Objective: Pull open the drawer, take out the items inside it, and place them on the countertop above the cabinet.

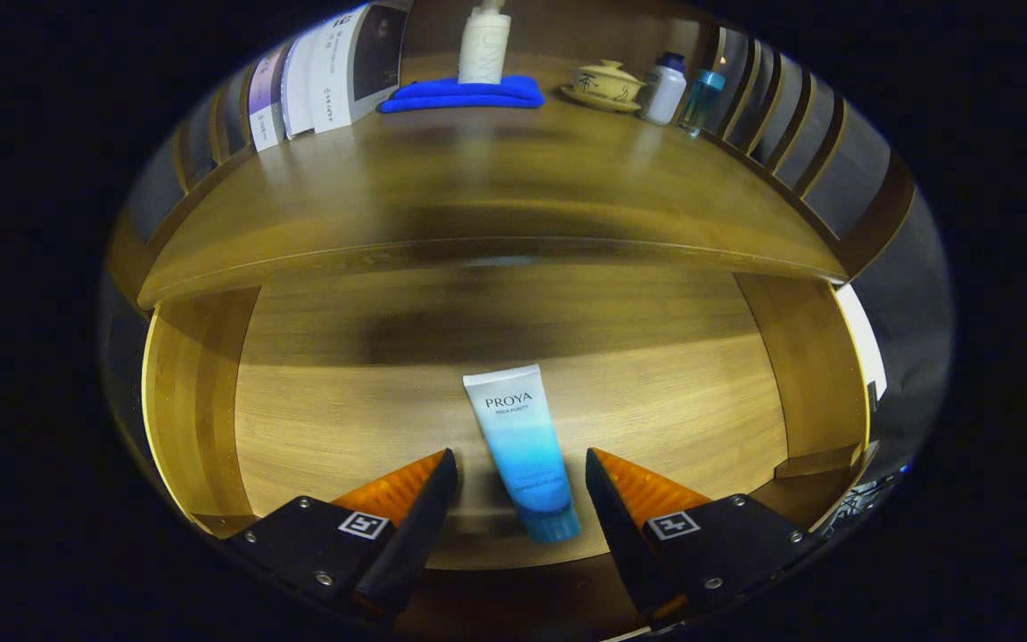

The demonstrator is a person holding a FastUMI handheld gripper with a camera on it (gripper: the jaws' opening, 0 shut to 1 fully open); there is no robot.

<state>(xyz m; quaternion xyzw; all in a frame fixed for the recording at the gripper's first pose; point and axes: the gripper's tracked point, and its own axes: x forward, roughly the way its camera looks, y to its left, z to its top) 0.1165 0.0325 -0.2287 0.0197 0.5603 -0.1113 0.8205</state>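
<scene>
The drawer (299, 419) stands pulled open below the surface (478, 196), its wooden floor in plain sight. A tube (522, 450) lies flat on that floor, white at the far end and shading to blue toward its cap, which points back at the tool (521, 473). The tube leans slightly, its cap end toward 5 o'clock and its flat end toward 11 o'clock.

The tool is spread wide, one finger on each side of the tube's lower half. Neither finger (415, 499) seems to touch the tube, though the gap on either side is narrow and the shadow there makes it hard to be sure.

The drawer's side walls rise at 9 o'clock and 3 o'clock of the tube. Beyond the tube, at 12 o'clock, the surface's front edge runs across above the drawer.

On the surface, well beyond the tool, a folded blue cloth (464, 94) lies at 12 o'clock with a white bottle (483, 45) standing on it. At 1 o'clock sits a lidded cup (604, 85) on a saucer, then a white jar (663, 89) and a teal bottle (701, 100) just beside each other. At 11 o'clock, books (335, 71) stand upright in a row.
</scene>
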